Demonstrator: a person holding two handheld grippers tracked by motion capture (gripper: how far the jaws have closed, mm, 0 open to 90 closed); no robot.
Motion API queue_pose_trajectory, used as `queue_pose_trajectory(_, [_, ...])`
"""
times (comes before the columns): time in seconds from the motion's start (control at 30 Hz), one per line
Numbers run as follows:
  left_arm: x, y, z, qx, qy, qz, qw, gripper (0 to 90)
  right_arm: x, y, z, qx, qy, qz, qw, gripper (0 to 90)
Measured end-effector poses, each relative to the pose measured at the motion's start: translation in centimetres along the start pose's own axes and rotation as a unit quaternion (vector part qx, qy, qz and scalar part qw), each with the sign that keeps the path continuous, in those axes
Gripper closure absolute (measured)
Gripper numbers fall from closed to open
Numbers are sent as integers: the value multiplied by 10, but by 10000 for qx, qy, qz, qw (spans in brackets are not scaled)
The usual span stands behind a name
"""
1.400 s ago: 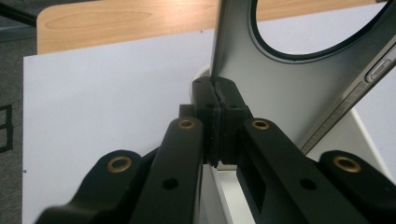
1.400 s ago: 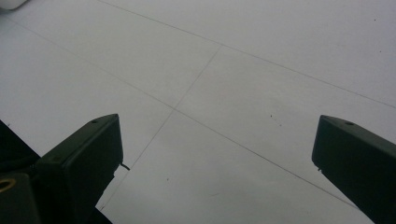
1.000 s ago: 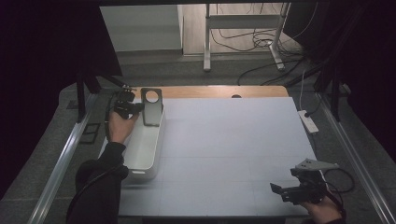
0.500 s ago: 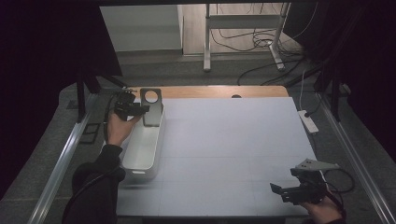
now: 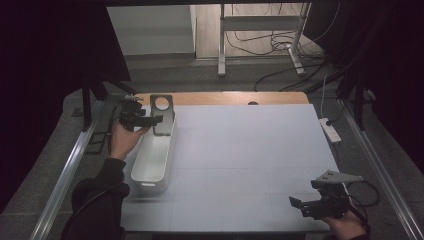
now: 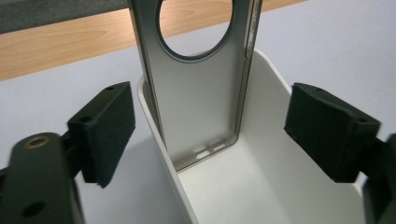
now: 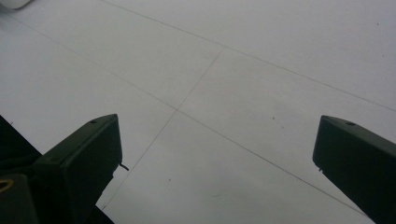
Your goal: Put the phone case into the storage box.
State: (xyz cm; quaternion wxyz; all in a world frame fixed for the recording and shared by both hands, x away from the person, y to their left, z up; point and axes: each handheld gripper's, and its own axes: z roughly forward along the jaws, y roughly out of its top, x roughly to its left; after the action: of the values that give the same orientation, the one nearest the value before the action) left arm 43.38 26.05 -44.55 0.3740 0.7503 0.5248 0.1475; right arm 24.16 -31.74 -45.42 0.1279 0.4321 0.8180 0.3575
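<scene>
A: Case (image 5: 162, 114), the grey phone shell with the round hole: where does it stand?

B: Upright at the far end of the white bin (image 5: 150, 172), on the left part of the bench (image 5: 250, 150). Its foot is inside the bin and its top, with the hole, sticks up above the rim. In the left gripper view the case (image 6: 201, 88) leans against the bin's (image 6: 261, 186) far wall, open side toward the camera.

A: And the left hand-held gripper (image 5: 150, 120)?

B: It sits at the far left, just left of the case, pointing right at it. Its jaws have just been opening and now stand wide. The pads (image 6: 105, 130) are clear of the case on both sides; nothing is pressed between them, though the case stands in the gap farther off.

A: So the case is free?

B: Yes, it rests on the bin alone.

A: The left hand (image 5: 122, 140)?

B: Near the bin's left wall, wrapped round the gripper body, dark sleeve (image 5: 97, 200) running back to the near edge.

A: The right hand-held gripper (image 5: 297, 204)?

B: At the near right corner, well apart from bin and case, pointing left. Its jaws are wide too, with bare bench (image 7: 224, 93) between them.
</scene>
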Motion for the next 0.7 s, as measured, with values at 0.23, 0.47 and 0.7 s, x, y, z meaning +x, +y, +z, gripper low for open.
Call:
queue_pose_trajectory(0.23, [-2,-7,-7,-118,-386,-69,9992,68,1,0,0,-16,10,-38,10000,10])
queue_pose_trajectory(0.47, [-9,-14,-14,-263,-402,241,9986,29,2,0,0,0,-8,-62,10000,10])
queue_pose_trajectory(0.7, [-16,-18,-19,-510,-356,450,9970,17,2,0,1,12,-12,-72,10000,10])
